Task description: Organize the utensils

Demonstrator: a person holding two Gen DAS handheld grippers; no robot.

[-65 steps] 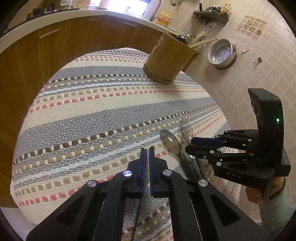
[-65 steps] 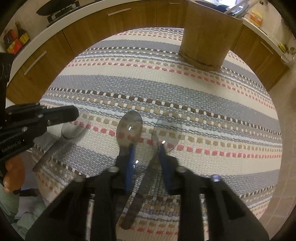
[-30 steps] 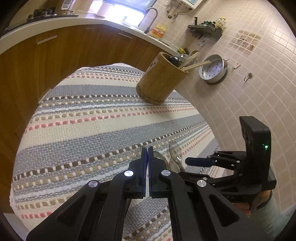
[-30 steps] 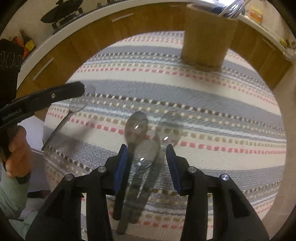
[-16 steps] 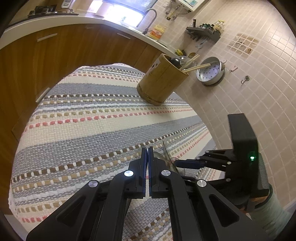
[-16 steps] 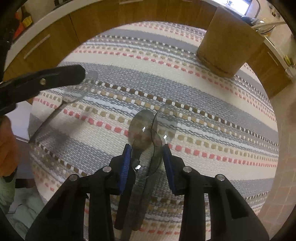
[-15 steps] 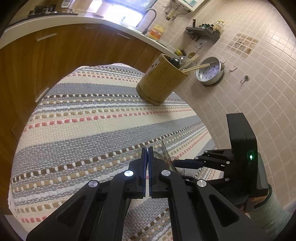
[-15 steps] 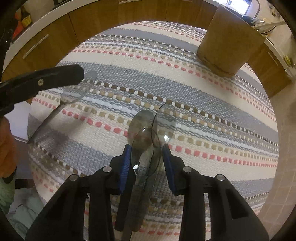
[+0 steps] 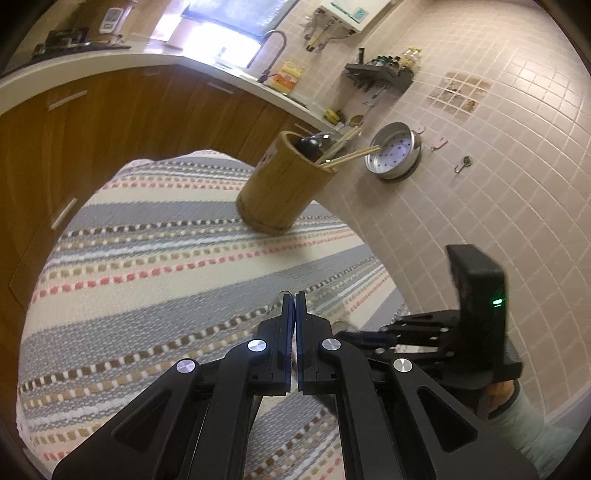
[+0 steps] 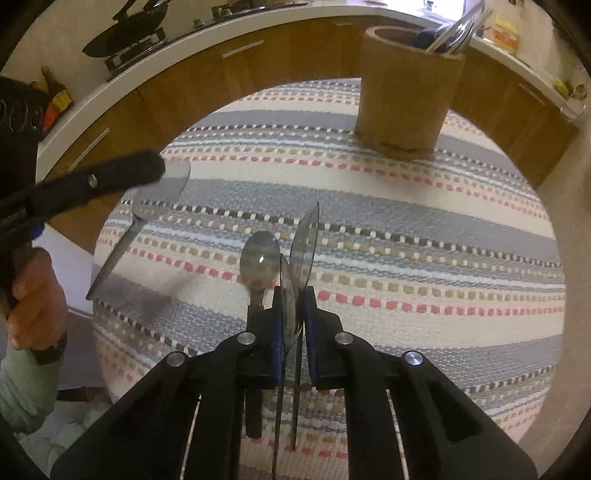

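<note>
At the far left of the right wrist view, the left gripper [image 10: 173,173] reaches in with a person's hand [image 10: 31,295] around its grip. One spoon [image 10: 147,210] hangs from its tip, bowl at the jaws and handle slanting down to the left, clear of the cloth. In the left wrist view the left jaws are pressed together with only a thin slit between the blue pads [image 9: 289,325] — clenched on that spoon, though the spoon itself is hidden there.

Toward the middle, a second spoon [image 10: 258,262] lies flat on the striped tablecloth [image 10: 406,258], bowl pointing away from the camera, its handle running under the right gripper's left finger.

Just right of it, the right gripper [image 10: 293,306] has its jaws drawn close on two spoons [image 10: 303,254] turned on edge — their bowls stand up side by side above the fingertips and their thin handles run back between the fingers. Both are lifted off the tabletop.

Farther right and toward the back, a wooden utensil holder [image 10: 402,88] stands upright on the cloth, well apart from the spoons, with metal utensils [image 10: 456,31] leaning out of its right side. In the left wrist view the same holder [image 9: 280,188] shows chopsticks [image 9: 351,153] poking out, and the right gripper [image 9: 358,336] sits low at the right edge of the tabletop.
</note>
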